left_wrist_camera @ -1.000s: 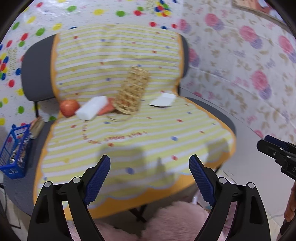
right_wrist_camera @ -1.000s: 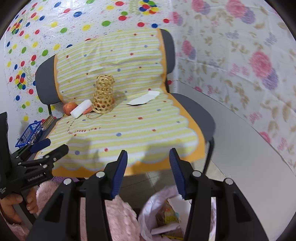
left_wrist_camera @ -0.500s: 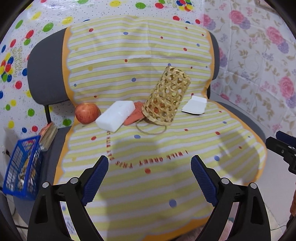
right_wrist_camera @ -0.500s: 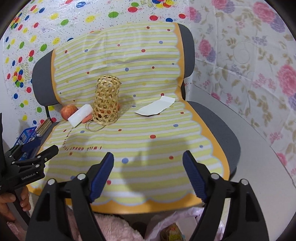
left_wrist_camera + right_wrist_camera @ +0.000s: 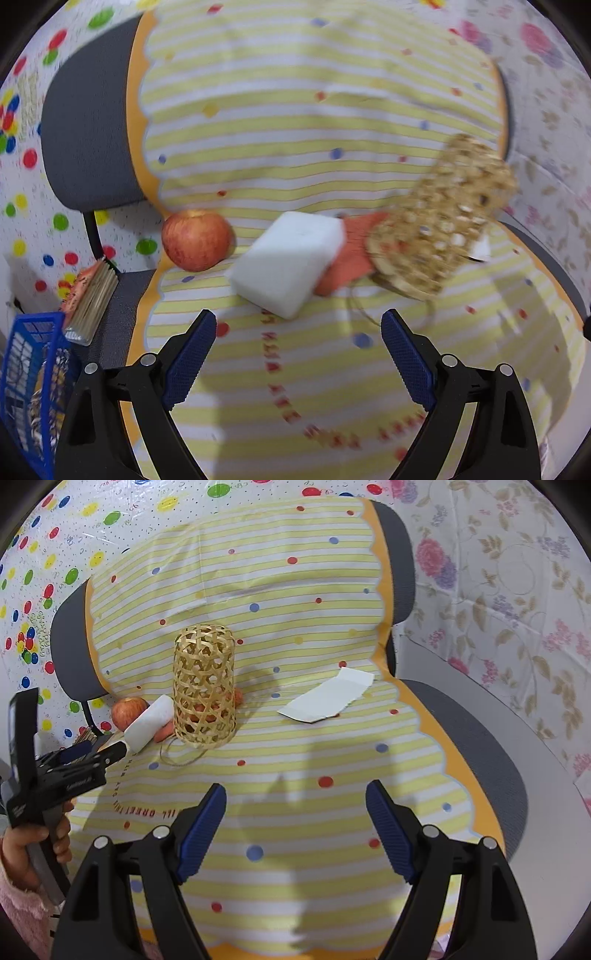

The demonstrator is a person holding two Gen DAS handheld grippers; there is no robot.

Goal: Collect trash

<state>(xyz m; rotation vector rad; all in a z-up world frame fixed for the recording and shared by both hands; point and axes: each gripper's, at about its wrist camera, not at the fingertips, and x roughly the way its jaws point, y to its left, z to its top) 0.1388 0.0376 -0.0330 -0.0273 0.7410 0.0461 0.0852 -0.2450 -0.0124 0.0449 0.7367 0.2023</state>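
Note:
A white foam block [image 5: 291, 262] lies on the striped cloth, overlapping an orange-red scrap [image 5: 354, 247]. My left gripper [image 5: 297, 325] hangs open just in front of the block, nothing between its fingers. A torn white paper [image 5: 328, 699] lies flat at the seat's back right, ahead of my open, empty right gripper [image 5: 295, 790], which is well short of it. In the right wrist view the left gripper [image 5: 99, 753] points at the block [image 5: 149, 723]. In the left wrist view the paper [image 5: 480, 249] is mostly hidden behind the basket.
A woven bamboo basket [image 5: 205, 688] stands upside down mid-seat, a thin ring [image 5: 181, 755] in front of it. An apple [image 5: 197, 240] sits left of the block. The cloth-covered grey chair [image 5: 476, 734] has a blue crate [image 5: 26, 387] and a stack of sticks [image 5: 88, 295] at its left.
Both grippers moved in over the seat; the left one closed in on the white block and apple. The right gripper's jaws spread wider. Nothing on the seat has shifted.

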